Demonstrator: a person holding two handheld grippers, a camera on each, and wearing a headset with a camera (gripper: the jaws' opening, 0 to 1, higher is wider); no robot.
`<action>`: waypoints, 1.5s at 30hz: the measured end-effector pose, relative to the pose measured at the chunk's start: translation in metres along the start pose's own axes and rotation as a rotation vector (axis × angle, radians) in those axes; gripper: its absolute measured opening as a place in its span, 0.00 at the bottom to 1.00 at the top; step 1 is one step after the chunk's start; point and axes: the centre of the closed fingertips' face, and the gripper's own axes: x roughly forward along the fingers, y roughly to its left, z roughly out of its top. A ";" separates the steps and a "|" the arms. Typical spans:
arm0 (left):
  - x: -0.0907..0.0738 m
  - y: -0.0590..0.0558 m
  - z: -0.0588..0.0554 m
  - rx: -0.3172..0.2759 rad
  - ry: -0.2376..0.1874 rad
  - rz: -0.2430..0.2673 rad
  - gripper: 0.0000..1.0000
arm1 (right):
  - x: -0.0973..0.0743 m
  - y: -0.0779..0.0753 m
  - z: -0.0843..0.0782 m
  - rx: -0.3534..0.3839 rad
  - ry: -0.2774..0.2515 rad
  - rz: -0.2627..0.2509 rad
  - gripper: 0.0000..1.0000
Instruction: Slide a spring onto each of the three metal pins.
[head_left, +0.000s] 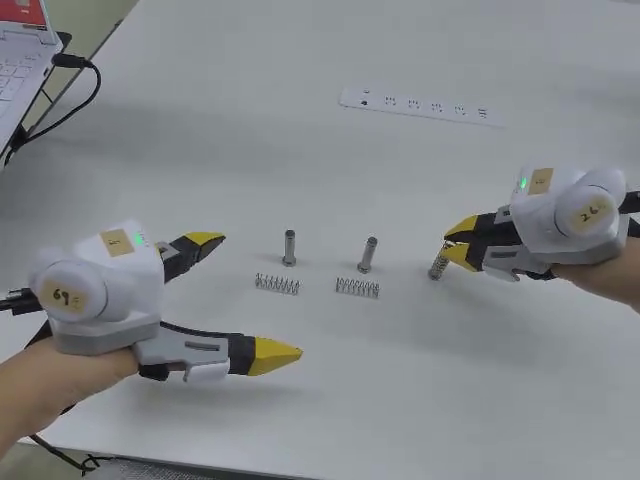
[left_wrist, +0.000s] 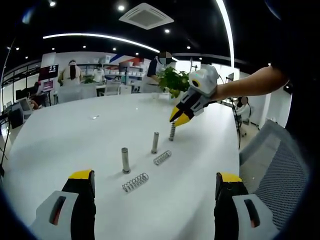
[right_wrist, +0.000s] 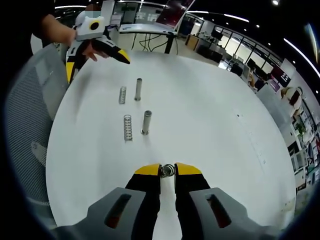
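Two metal pins (head_left: 289, 247) (head_left: 368, 254) stand upright on the white table (head_left: 300, 160), each with a loose spring (head_left: 277, 285) (head_left: 357, 288) lying in front of it. My right gripper (head_left: 456, 243) is shut on a third spring (head_left: 438, 267), which stands upright on the table at the right; a pin inside it cannot be made out. In the right gripper view that spring (right_wrist: 168, 171) shows end-on between the yellow fingertips (right_wrist: 148, 170). My left gripper (head_left: 240, 296) is open at the near left, short of the left pin (left_wrist: 125, 160) and its spring (left_wrist: 135, 182).
A white power strip (head_left: 420, 105) lies far back on the table. A laptop (head_left: 20, 50) and black cable (head_left: 70, 100) sit at the far left corner. The table's near edge runs just below my left hand. A mesh chair (left_wrist: 285, 170) stands beside the table.
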 end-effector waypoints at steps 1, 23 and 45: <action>0.000 0.000 0.000 -0.001 -0.002 0.000 0.98 | 0.000 0.000 0.000 0.001 0.000 0.002 0.08; 0.000 0.000 0.000 -0.002 -0.001 0.000 0.98 | 0.000 -0.002 0.000 -0.023 0.009 0.001 0.08; 0.001 -0.001 0.000 -0.002 0.000 0.001 0.98 | 0.008 0.005 -0.008 -0.014 0.030 0.014 0.08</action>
